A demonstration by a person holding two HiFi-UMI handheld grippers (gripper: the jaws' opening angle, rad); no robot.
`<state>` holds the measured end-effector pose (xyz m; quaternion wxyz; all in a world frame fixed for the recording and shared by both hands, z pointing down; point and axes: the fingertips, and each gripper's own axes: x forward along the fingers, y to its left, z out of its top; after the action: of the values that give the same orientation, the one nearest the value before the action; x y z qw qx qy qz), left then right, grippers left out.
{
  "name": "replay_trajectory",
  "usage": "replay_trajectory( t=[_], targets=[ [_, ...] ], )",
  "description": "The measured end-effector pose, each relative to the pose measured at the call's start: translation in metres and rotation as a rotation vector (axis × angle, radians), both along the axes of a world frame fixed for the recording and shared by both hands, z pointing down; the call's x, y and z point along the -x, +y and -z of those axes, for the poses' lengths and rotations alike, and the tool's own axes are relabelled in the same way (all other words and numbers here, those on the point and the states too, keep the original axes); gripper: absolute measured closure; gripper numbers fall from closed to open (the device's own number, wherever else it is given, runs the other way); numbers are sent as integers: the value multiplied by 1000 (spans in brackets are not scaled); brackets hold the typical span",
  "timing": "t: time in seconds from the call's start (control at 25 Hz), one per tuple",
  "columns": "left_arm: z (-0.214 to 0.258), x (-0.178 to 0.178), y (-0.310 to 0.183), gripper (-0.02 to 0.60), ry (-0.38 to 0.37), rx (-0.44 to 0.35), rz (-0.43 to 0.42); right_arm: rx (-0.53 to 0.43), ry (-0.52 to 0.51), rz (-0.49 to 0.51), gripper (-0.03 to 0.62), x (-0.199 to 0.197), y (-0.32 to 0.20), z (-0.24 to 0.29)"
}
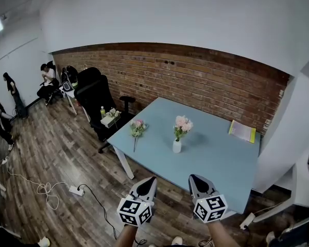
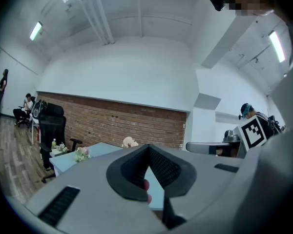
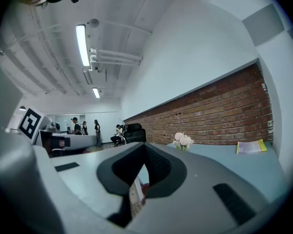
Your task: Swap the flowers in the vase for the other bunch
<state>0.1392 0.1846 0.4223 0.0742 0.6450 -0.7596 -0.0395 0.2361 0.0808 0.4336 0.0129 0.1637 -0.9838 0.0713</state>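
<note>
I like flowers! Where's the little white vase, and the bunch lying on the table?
small white vase (image 1: pixel 177 147), head view, on its body.
loose pink-and-white flower bunch (image 1: pixel 138 127), head view, on its blooms.

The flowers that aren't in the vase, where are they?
In the head view the loose bunch lies on the blue table near its left corner, left of the white vase and close to the black office chair.

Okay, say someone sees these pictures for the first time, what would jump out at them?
The pale blue table against the red brick wall, with a small white vase of pink flowers standing near its middle. A second bunch lies flat toward the table's left edge. Nearest the camera, the left gripper and right gripper hang shut and empty.
</note>
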Motion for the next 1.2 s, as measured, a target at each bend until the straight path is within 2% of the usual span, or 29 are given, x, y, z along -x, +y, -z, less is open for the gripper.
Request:
replay_trajectory(
  t=[0.44, 0.84, 1.2],
  targets=[
    [0, -5, -25, 581, -1, 0, 45, -1, -5, 63, 582, 4, -23, -2],
    [-9, -22, -39, 581, -9, 33, 81, 23, -13, 94, 582, -7, -45, -10],
    [0, -27, -52, 581, -35, 39, 78, 25, -26, 107, 582, -10, -52, -8]
  ],
)
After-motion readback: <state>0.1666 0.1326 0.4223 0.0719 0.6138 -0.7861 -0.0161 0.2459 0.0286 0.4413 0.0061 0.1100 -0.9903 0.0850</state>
